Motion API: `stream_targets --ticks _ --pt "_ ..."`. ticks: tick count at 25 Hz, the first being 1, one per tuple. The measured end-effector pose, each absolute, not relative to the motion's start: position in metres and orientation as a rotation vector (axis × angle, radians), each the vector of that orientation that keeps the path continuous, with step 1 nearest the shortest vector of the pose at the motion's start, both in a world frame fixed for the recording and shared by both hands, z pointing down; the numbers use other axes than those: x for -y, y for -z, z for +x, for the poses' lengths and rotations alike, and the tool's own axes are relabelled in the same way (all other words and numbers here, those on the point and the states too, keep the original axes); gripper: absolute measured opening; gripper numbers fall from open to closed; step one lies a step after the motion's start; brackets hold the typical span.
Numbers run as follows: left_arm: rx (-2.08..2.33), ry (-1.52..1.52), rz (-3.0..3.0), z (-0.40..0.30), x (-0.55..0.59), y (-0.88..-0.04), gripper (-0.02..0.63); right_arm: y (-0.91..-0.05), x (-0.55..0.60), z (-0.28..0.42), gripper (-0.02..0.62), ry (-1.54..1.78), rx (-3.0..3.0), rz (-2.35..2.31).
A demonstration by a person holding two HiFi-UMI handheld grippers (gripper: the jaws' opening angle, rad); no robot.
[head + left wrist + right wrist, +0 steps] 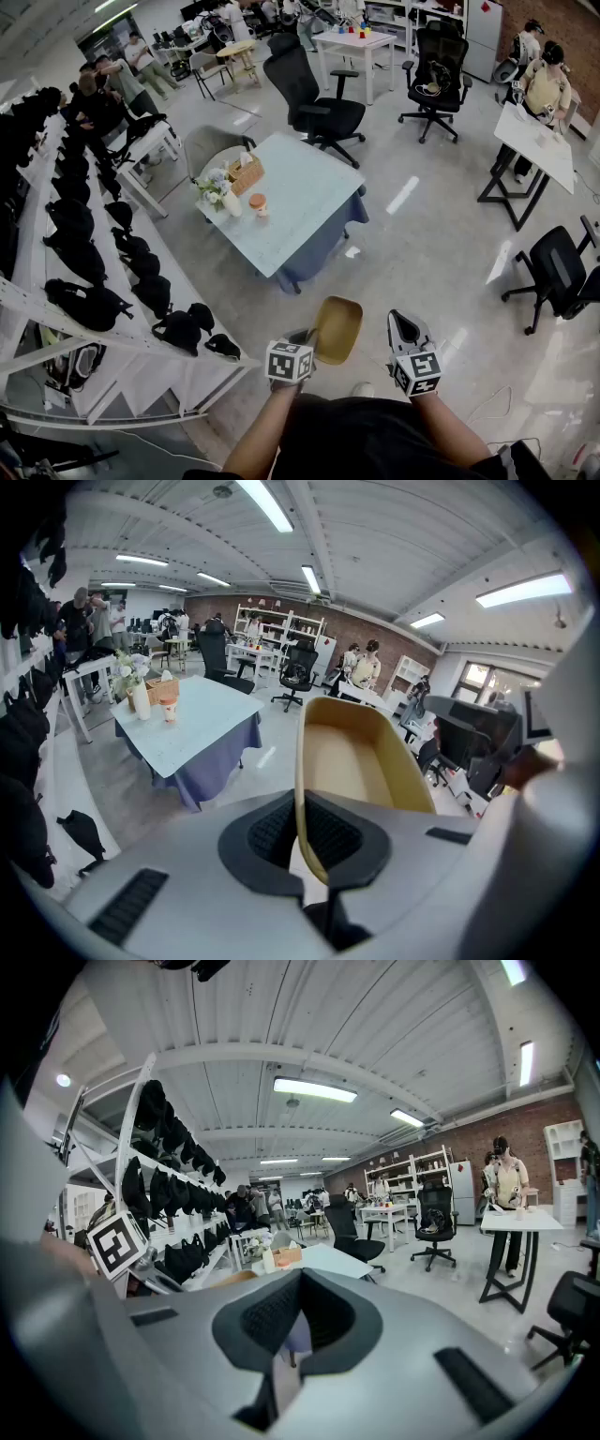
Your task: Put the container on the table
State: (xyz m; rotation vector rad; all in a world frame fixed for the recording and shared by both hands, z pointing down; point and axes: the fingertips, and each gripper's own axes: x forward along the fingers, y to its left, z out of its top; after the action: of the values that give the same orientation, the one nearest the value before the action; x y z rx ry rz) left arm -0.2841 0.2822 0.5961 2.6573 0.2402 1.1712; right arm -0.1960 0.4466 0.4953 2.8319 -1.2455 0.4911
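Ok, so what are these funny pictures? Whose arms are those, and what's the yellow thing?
Those are a person's arms. Each one holds a gripper, a tool with two pinching jaws. The head view comes from a camera on the person's head, looking down. The two gripper views come from cameras riding on each gripper. The left gripper is pinching the rim of the yellowish container. The right gripper holds nothing. Ahead is a table with flowers, a basket and a cup.

Bare tabletop [300, 202] beside vase [232, 203], perhaps cup [258, 205]
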Motion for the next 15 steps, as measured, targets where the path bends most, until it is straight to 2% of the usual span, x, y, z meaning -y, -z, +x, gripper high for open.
stream_targets --ticks 15 --pt "-0.201 -1.199 2.662 -0.270 -0.291 -0.593 0.009 -0.514 -0.448 -0.190 0.000 -0.553 1.265 2.853"
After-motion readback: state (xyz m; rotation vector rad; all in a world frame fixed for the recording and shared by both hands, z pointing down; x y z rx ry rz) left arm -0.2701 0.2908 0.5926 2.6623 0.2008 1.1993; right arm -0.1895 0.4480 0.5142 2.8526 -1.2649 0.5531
